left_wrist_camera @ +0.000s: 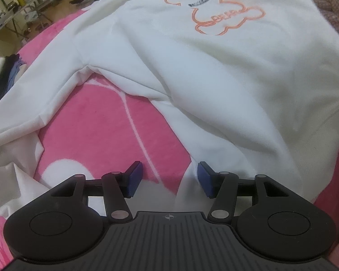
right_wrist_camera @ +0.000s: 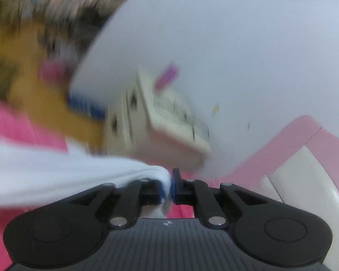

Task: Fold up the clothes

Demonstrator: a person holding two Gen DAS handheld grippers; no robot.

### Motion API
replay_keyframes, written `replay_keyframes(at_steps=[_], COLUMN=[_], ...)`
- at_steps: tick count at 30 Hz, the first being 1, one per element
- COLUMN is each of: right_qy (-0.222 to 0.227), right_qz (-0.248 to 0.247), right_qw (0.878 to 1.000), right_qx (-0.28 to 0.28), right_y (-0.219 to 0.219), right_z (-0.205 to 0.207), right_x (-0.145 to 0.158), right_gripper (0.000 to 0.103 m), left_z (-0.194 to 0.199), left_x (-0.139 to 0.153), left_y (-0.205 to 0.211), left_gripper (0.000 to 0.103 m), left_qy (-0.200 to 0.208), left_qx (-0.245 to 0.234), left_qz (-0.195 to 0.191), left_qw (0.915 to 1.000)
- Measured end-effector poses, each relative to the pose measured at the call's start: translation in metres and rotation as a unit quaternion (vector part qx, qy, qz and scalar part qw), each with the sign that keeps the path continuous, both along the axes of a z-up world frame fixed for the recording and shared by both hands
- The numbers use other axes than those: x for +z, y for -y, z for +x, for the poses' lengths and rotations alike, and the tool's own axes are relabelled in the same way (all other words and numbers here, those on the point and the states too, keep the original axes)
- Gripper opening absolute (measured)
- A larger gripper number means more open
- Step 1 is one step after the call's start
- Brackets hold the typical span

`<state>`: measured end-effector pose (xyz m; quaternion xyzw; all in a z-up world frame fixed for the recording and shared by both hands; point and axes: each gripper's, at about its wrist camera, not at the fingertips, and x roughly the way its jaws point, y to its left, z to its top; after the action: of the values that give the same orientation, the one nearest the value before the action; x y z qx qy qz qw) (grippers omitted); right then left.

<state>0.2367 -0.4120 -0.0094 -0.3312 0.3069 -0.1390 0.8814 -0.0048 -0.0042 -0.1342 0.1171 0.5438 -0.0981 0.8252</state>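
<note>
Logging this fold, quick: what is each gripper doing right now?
Left gripper: open, holding nothing, above the white sweatshirt.
Right gripper: shut on white fabric.

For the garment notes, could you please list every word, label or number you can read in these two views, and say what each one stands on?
"BEAR", roughly, in orange letters across the bear outline on the white sweatshirt; blurred, so not certain.
A dark patch of lettering across the bear's head: too blurred to read.
Right wrist view: motion-blurred; the cream cabinet and the wall show no legible text.
</note>
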Motion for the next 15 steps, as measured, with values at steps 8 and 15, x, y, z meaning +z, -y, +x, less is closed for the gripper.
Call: replay_keyframes(at_steps=[8,15], right_qy=[-0.053,-0.185], right_qz=[0.028,-0.063], right_qw=[0.997,0.981], right_qx=[-0.046,0.014], right_y=[0.042,0.036], right_z=[-0.045,-0.076], right_x=[-0.015,-0.011], right_gripper=[0.074,0.101], left_z=[-0.004,-0.011], left_x=[0.005,0.016], left_y=[-0.001,-0.012], left_gripper=[0.061,0.061], left_qy=[-0.002,-0.005], left_qx=[-0.019,-0.013], left_qz=[0.025,0.016], left_qw=[0.9995,0.9998])
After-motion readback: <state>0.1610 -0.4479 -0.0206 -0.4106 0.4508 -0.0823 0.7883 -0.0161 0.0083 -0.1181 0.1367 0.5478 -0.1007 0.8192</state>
